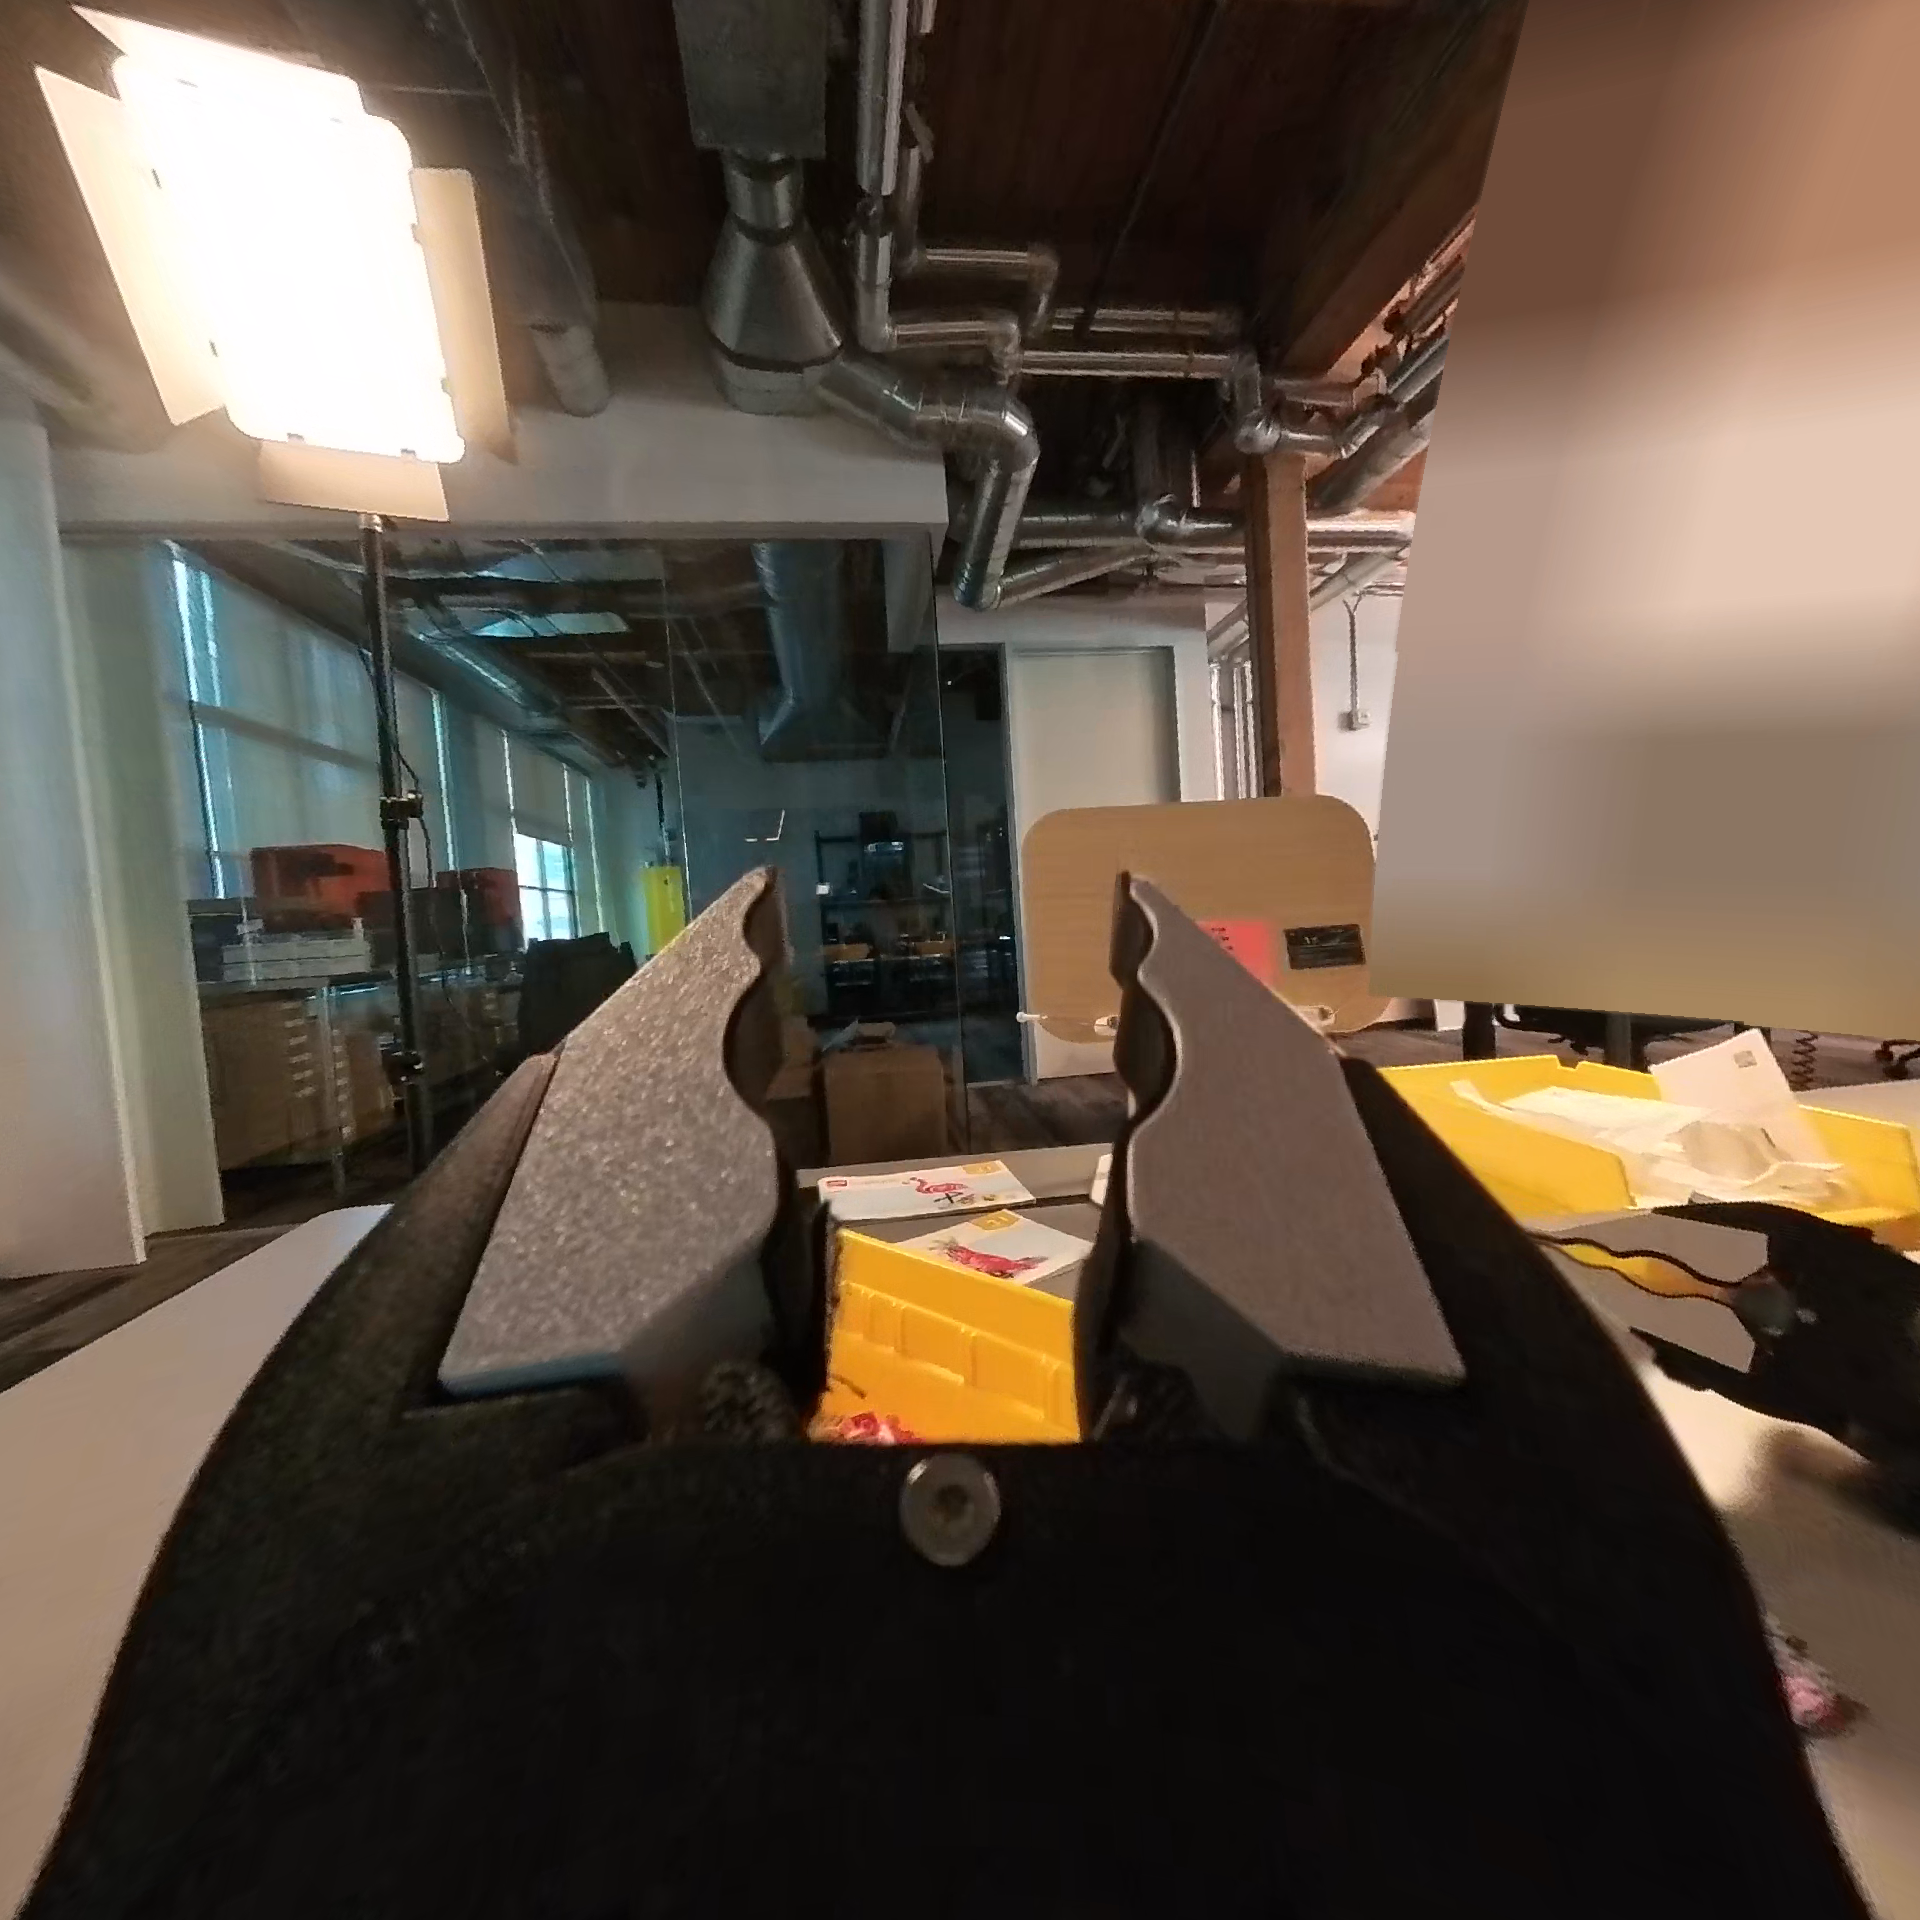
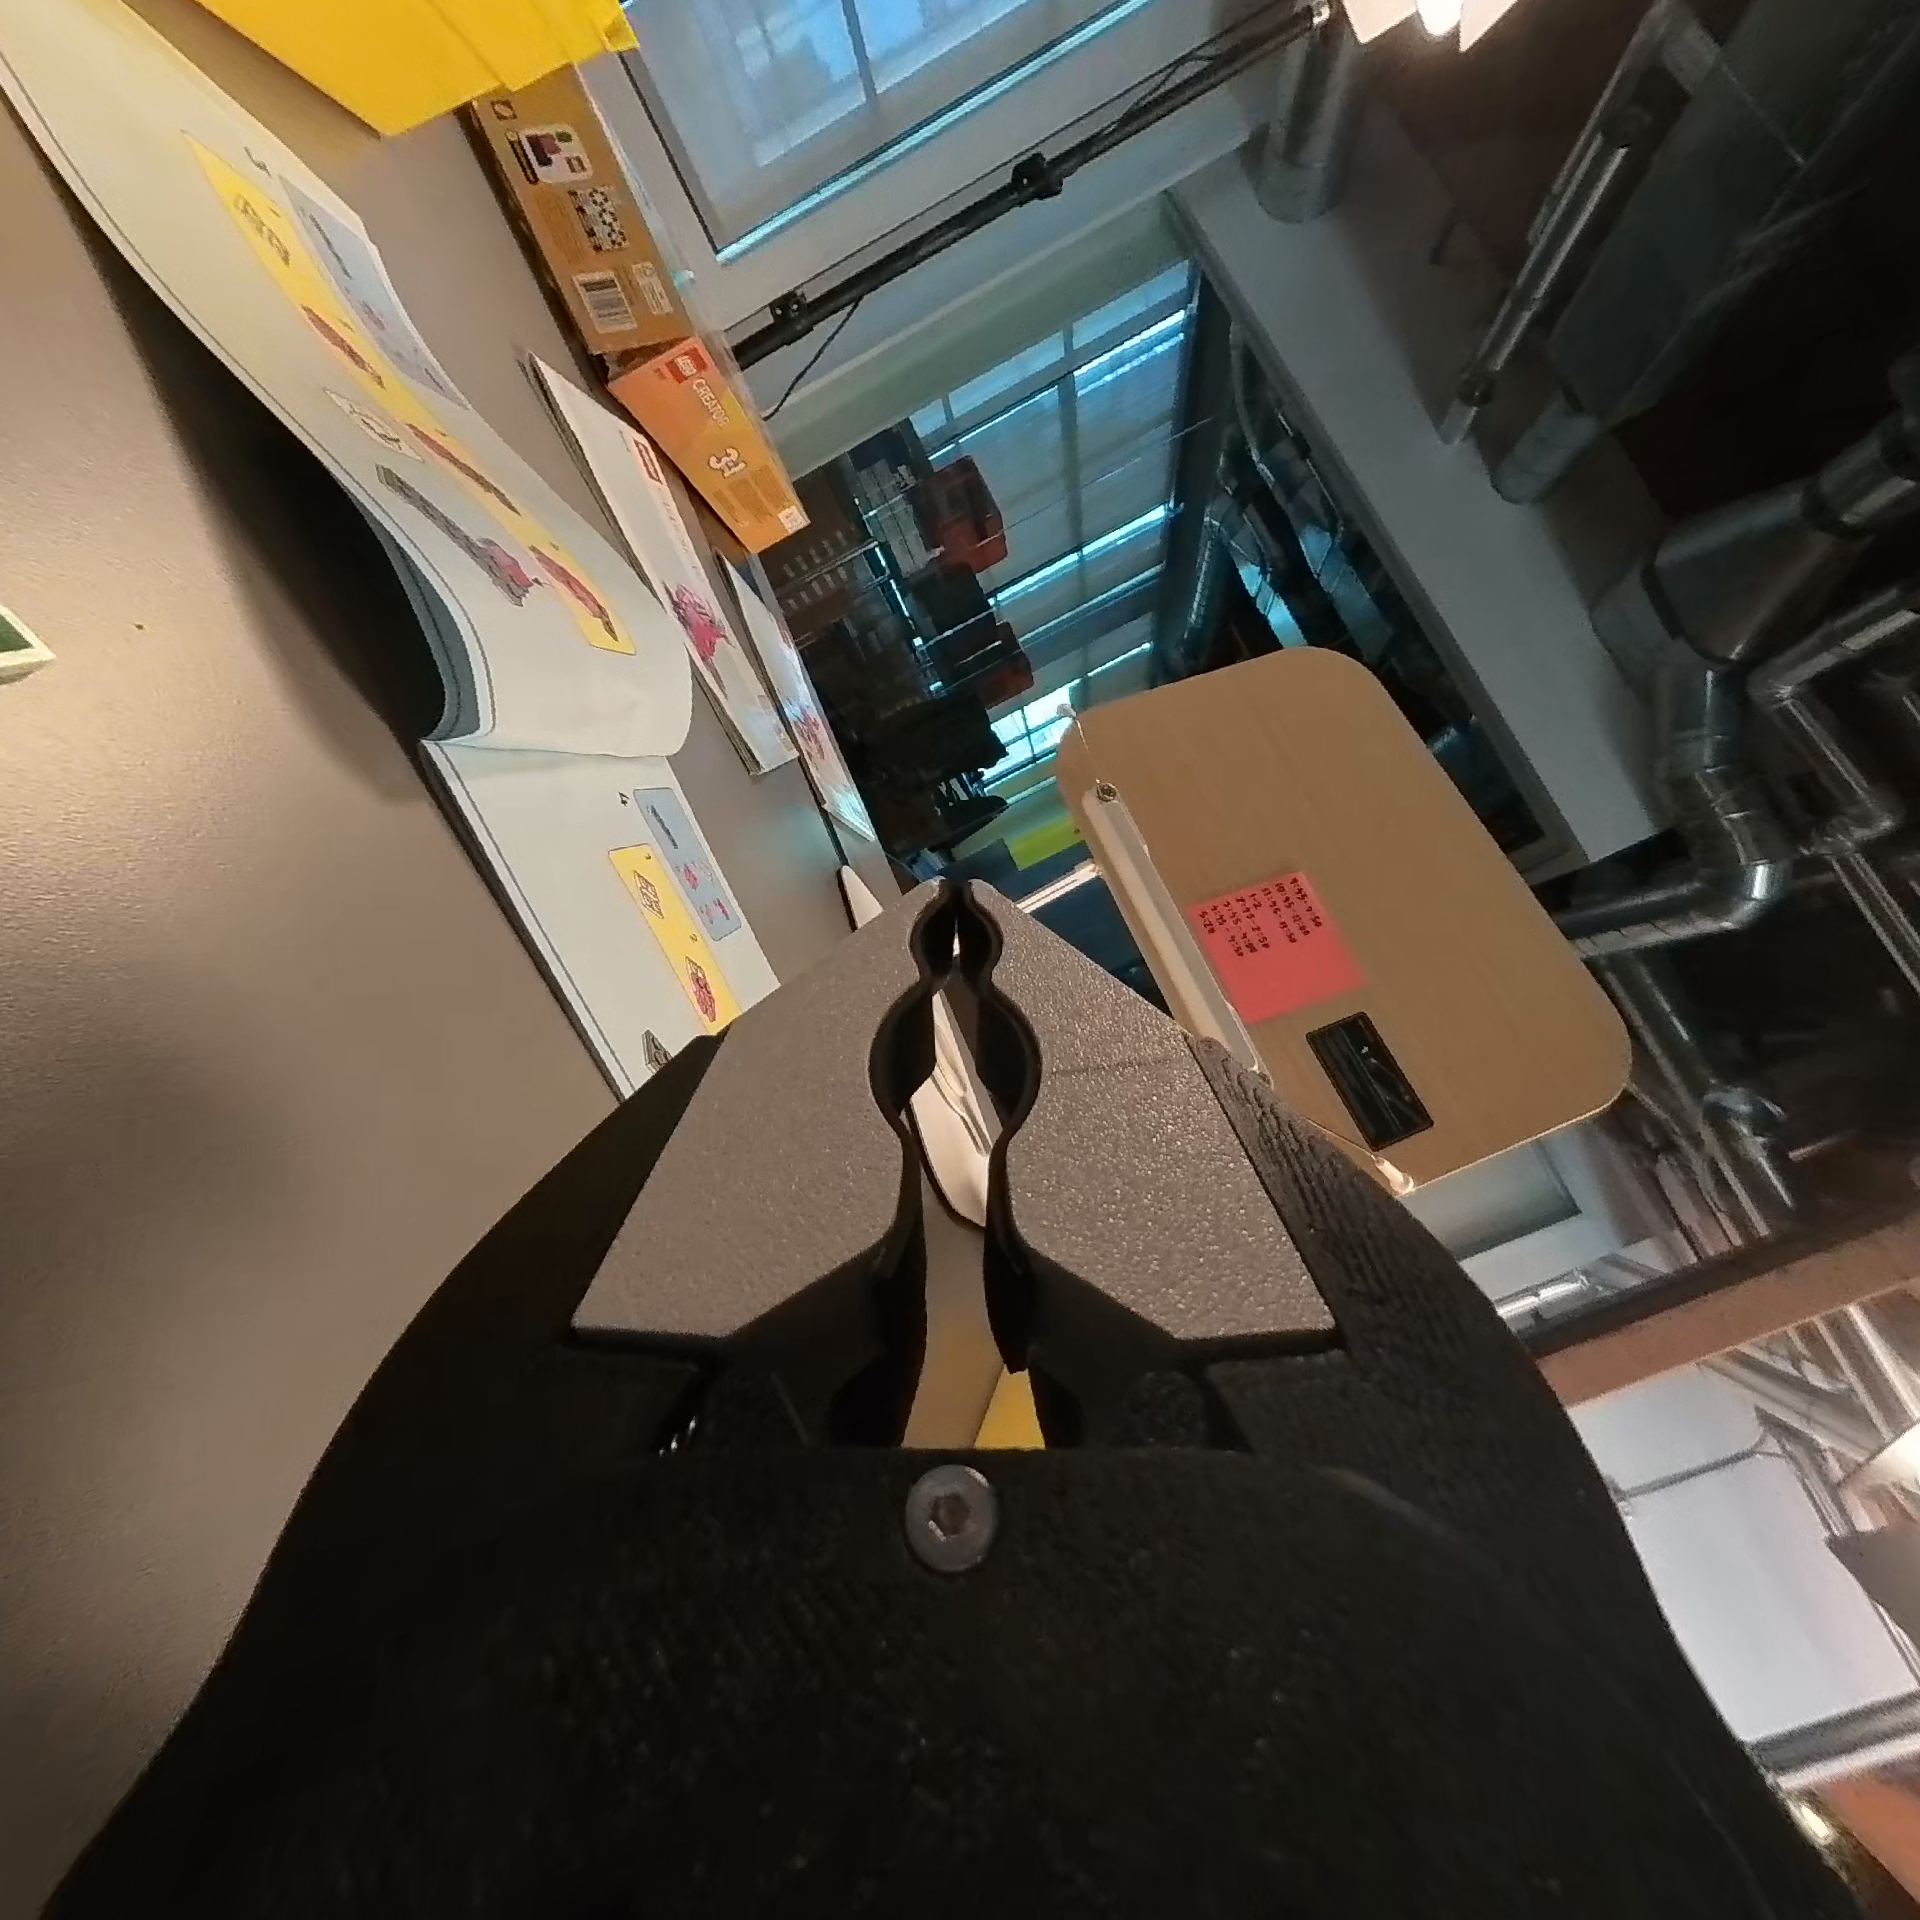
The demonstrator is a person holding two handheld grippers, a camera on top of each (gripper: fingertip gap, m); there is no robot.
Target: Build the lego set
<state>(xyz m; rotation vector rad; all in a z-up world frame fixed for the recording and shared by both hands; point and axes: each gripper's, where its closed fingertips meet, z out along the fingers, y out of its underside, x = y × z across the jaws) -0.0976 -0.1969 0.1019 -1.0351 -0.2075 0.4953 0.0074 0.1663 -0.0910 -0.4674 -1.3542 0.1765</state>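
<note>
Left wrist view shows your left gripper [image 1: 945, 894] raised off the grey table [image 1: 156, 1455], its fingers spread wide with only air between them. Below the fingers sits a yellow bin [image 1: 956, 1340], with a small booklet [image 1: 925, 1190] lying flat just beyond it. Off to your right, a second yellow bin [image 1: 1558, 1153] holds white papers, and the other gripper's dark body shows beside it at the right edge. A tan board [image 1: 1195, 862] with a red note stands farther back, and a bright lamp panel [image 1: 281, 270] hangs high to the left.

Right wrist view is rolled sideways. Your right gripper [image 2: 956, 894] has its tips pressed together; whether anything is pinched, I cannot tell. An open instruction booklet [image 2: 540, 665] lies on the table nearest it, with an orange box [image 2: 717, 447] and a brown box [image 2: 582, 239] beyond.
</note>
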